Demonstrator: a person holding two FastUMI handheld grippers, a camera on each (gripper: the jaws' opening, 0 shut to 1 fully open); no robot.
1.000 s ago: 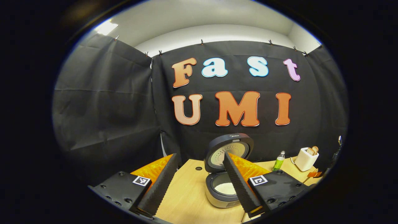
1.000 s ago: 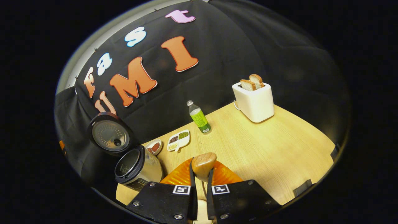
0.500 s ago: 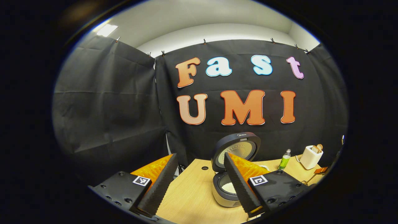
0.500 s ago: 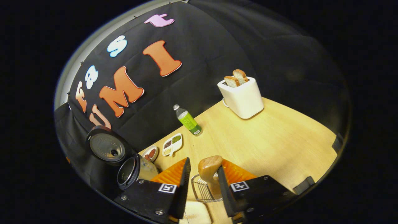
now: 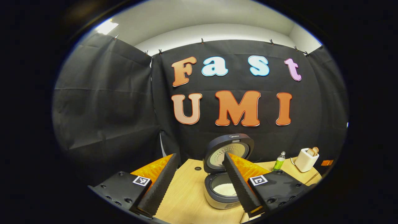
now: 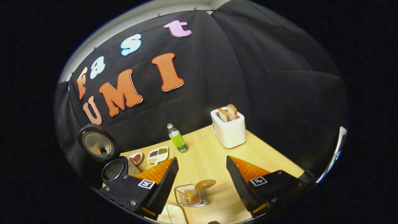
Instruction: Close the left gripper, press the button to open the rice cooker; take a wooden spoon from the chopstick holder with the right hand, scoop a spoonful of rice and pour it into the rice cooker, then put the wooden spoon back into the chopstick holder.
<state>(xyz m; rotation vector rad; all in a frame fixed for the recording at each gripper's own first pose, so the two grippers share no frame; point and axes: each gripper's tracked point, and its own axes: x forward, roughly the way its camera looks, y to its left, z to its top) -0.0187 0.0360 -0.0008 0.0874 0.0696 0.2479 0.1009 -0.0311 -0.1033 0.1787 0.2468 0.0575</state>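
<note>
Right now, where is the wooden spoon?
In the right gripper view the wooden spoon stands in the wire chopstick holder on the table, low in the middle, between the open fingers.

Matt wood-grain table [image 6: 264, 155], wire-metal chopstick holder [image 6: 183, 194], smooth wooden spoon [image 6: 199, 188].

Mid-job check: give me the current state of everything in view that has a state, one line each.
rice cooker: lid up, white rice in the pot.
wooden spoon: standing in the chopstick holder, released.
left hand-held gripper: open, empty.
right hand-held gripper: open, above the holder, empty.
toaster: two bread slices sticking up.
green bottle: upright, capped.
divided dish: compartments filled.
</note>
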